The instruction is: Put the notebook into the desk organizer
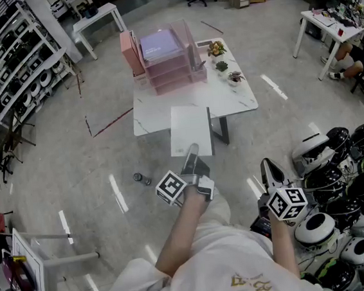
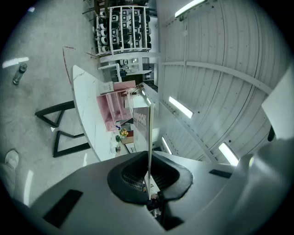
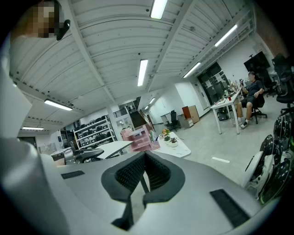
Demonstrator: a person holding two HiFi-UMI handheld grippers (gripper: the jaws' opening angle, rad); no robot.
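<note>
My left gripper (image 1: 191, 153) clamps the near edge of the white notebook (image 1: 190, 129). The notebook sticks out toward twelve o'clock, and in the head view its far end overlaps the near edge of the white table (image 1: 238, 97). The pink desk organizer (image 1: 167, 62) stands on that table, farther off at twelve o'clock and apart from the notebook. My right gripper (image 1: 266, 168), at four o'clock from the left, has its jaws pressed together on nothing.

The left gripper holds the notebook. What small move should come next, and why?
Probably carry it forward toward the pink organizer at the far side of the table. The left gripper is shut on the near edge of the notebook, which is held at the table's near edge, well short of the organizer.
</note>
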